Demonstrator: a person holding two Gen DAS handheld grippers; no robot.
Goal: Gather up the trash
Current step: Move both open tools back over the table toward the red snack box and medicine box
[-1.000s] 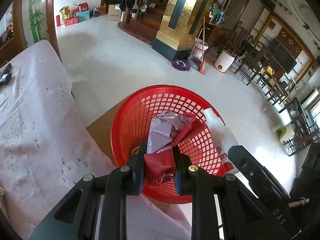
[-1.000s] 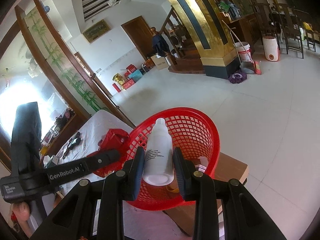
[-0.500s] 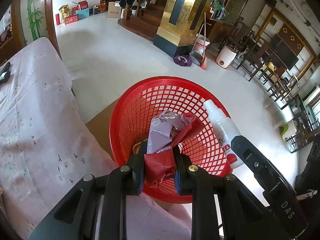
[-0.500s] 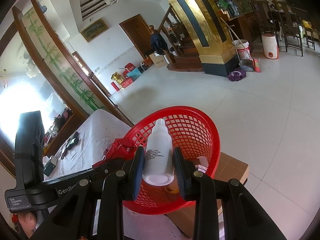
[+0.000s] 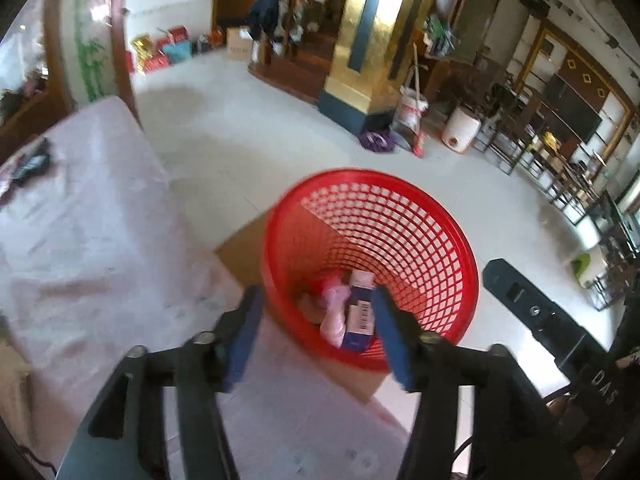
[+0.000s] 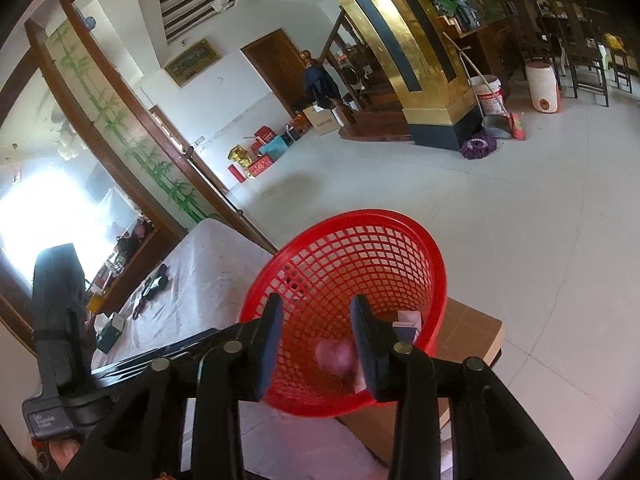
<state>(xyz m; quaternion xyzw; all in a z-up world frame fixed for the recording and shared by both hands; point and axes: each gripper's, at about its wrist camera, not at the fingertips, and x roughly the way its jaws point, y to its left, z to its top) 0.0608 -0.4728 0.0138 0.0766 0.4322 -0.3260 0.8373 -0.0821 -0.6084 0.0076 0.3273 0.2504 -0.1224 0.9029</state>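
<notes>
A red mesh basket (image 5: 400,216) stands on a cardboard box beside the table, also in the right wrist view (image 6: 360,224). Inside lie pink wrapper trash (image 5: 334,312) and a small blue and white carton (image 5: 358,316); the right wrist view shows the pink trash (image 6: 334,356) blurred and the carton (image 6: 408,322). My left gripper (image 5: 316,328) is open and empty over the basket's near rim. My right gripper (image 6: 316,344) is open and empty over the basket. The white bottle is not visible.
A table with a pale cloth (image 5: 80,240) lies to the left, with dark small items (image 5: 32,160) at its far end. The cardboard box (image 6: 468,332) under the basket sits on a white tiled floor. A gold pillar (image 5: 368,40), buckets and chairs stand far behind.
Both grippers have opened. The red and purple wrapper left my left gripper and the white bottle left my right gripper; both dropped into the basket. The views are blurred from motion.
</notes>
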